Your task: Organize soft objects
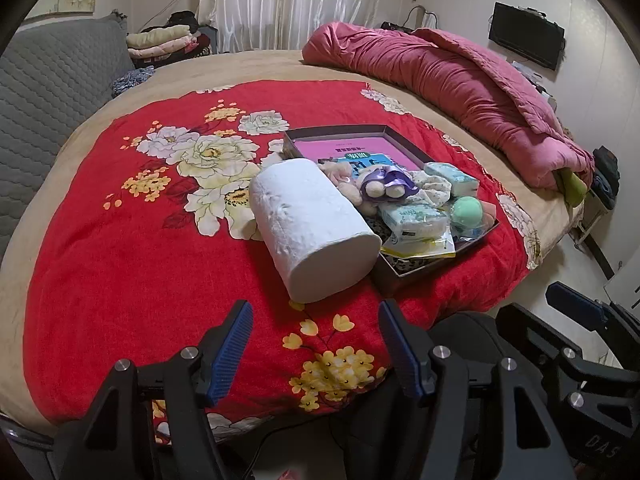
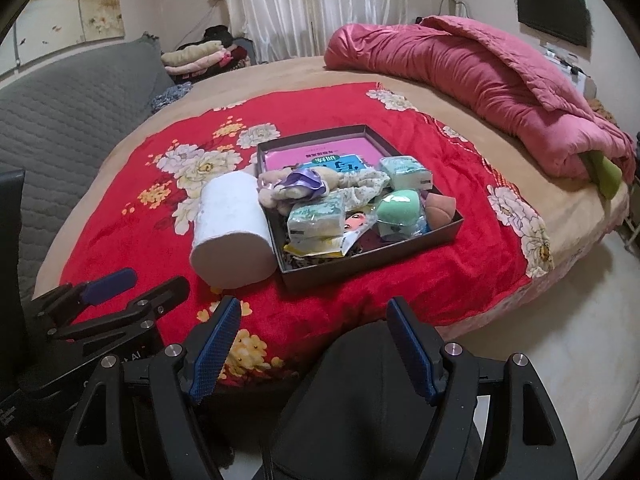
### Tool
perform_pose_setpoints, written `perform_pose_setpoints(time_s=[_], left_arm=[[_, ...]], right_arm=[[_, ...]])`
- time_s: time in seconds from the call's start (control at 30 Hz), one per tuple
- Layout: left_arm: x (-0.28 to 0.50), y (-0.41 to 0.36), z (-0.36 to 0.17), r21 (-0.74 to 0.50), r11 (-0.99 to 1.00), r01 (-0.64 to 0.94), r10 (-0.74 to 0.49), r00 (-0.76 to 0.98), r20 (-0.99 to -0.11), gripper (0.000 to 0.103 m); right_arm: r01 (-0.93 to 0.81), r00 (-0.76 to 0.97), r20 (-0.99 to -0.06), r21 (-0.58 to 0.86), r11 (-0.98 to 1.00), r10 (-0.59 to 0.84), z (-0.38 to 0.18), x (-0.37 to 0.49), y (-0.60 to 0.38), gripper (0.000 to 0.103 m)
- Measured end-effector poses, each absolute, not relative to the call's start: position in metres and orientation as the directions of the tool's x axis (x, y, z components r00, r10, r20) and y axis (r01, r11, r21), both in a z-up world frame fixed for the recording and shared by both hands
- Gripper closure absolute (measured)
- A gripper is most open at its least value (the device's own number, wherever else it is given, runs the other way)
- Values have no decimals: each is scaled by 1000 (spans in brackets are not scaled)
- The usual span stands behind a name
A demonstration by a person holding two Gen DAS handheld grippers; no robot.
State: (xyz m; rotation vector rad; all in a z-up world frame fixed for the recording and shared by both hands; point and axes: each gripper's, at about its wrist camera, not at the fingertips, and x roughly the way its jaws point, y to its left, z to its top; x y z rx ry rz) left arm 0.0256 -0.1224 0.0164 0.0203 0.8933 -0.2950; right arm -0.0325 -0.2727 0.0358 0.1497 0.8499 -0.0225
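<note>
A white paper roll (image 1: 314, 228) (image 2: 232, 232) lies on its side on the red floral blanket (image 1: 140, 272) (image 2: 360, 292), against the left side of a dark shallow box (image 1: 436, 258) (image 2: 360, 264). The box holds a plush toy with purple ribbon (image 1: 384, 188) (image 2: 296, 186), tissue packs (image 1: 414, 220) (image 2: 316, 216), a green sponge (image 1: 468, 210) (image 2: 400, 206) and a brown sponge (image 2: 440, 206). My left gripper (image 1: 316, 344) is open and empty, just short of the roll. My right gripper (image 2: 314, 344) is open and empty, short of the box's front.
A rolled pink quilt (image 1: 460, 80) (image 2: 480, 68) lies along the bed's far right. A grey padded headboard (image 1: 52, 80) (image 2: 68, 108) is at left. Folded clothes (image 1: 164, 40) are stacked behind. The bed edge and floor (image 2: 560, 340) are at right.
</note>
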Motion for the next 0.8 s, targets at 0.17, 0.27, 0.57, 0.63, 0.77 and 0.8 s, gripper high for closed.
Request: perform_pose_setpoints(time_s=[0.17,0.27,0.57,0.63,0.77,0.8], left_arm=[[26,-123,16,-104,958,265,-246,585,-773,39],[26,-122,15,-104,959,265,-245,583,-775,39],[26,-123,12,-88,960,265,-231,578,-783,39],[26,-124,12,-89,960,266,-232,577,-783,39],[26,-123,12,-88,960,264,-231,578,-783,39],[26,-123,12,-88,960,264,-231,578,-783,39]], right_arm=[[86,650,-758,136,987,48,33,-30,-275,27],[91,647,-761,138,986,47,32,-30,-276,27],[78,644,-764,131,988,50,30,-27,-273,27],[78,639,-767,134,988,54,29,-26,-273,27],[80,638,-768,136,987,55,29,-26,-274,27],[79,637,-769,136,988,55,29,-26,-274,27]])
